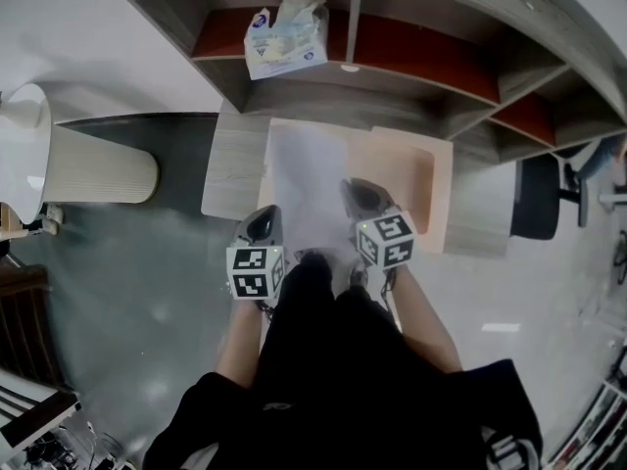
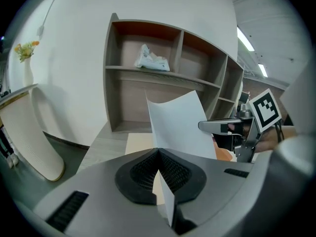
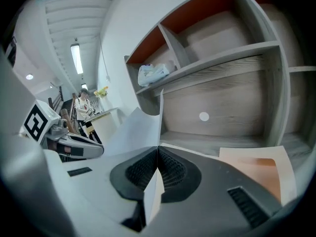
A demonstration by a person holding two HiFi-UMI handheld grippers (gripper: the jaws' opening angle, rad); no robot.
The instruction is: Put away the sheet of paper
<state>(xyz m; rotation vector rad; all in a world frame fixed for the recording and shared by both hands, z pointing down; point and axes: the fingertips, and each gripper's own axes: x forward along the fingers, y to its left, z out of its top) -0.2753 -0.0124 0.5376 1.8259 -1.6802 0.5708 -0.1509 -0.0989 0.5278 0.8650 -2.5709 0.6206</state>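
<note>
Both grippers hold a white sheet of paper by its near edge, above a peach-coloured folder that lies on a low wooden surface. My left gripper is shut on the sheet's near left corner. My right gripper is shut on the near right corner. In the left gripper view the paper rises from the closed jaws of the left gripper, with the right gripper beyond it. In the right gripper view the sheet is pinched in the right gripper.
An open wooden shelf unit stands just behind, with a plastic packet in one compartment. To the left lies a white ribbed cylinder. A dark office chair is at the right. A person stands far off.
</note>
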